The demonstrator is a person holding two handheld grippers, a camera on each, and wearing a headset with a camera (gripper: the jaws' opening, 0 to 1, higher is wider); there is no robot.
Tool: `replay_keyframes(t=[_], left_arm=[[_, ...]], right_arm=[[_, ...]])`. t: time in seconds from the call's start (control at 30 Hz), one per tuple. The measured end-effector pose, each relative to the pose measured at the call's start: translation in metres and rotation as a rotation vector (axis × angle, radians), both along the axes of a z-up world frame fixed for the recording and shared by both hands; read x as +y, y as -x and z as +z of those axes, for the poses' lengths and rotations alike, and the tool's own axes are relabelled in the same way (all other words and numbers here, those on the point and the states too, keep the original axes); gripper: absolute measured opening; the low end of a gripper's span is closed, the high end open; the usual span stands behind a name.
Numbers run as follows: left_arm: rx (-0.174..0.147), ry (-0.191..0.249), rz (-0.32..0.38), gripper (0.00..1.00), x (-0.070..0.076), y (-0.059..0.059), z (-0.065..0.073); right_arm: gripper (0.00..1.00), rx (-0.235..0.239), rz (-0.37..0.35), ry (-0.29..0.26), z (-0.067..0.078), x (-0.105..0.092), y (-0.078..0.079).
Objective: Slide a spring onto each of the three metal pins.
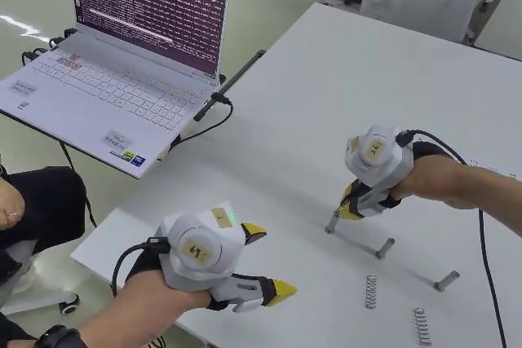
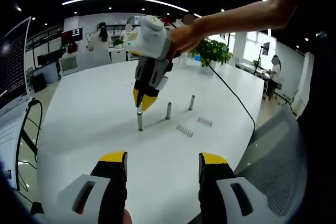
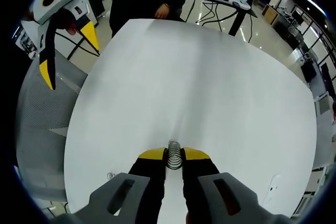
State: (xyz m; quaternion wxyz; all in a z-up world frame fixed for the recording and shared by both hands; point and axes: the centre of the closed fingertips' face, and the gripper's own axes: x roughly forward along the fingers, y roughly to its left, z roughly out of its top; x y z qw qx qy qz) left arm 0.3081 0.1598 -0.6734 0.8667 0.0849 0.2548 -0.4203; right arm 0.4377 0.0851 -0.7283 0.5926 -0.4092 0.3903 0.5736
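- In right gripper (image 3: 174, 154): jaws clamped on held spring (image 3: 174, 162), upright at top of first pin (image 2: 140, 123).
- In a row beside it, bare and upright: second pin (image 1: 385, 248), third pin (image 1: 446, 281).
- Flat on table (image 1: 342, 79), near those two pins: near spring (image 1: 371, 291), far spring (image 1: 421, 325).
- Left gripper (image 1: 269, 260): jaws wide apart, empty, well apart from pins.
- Beyond table's left edge: open laptop (image 1: 122, 79).

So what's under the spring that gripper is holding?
A pin stands under the spring in the right gripper. The spring and jaws cover the pin's top, so whether it's inside is hidden.
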Motion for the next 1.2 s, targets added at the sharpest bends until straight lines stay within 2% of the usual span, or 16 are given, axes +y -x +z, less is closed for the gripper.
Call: replay_keyframes(t=[0.5, 1.2], left_arm=[[0.007, 0.003, 0.009, 0.50, 0.002, 0.000, -0.002], [0.006, 0.011, 0.016, 0.50, 0.000, -0.003, 0.000]], right_arm=[[0.09, 0.002, 0.044, 0.044, -0.011, 0.004, 0.003], [0.09, 0.017, 0.042, 0.091, -0.037, 0.009, -0.001]])
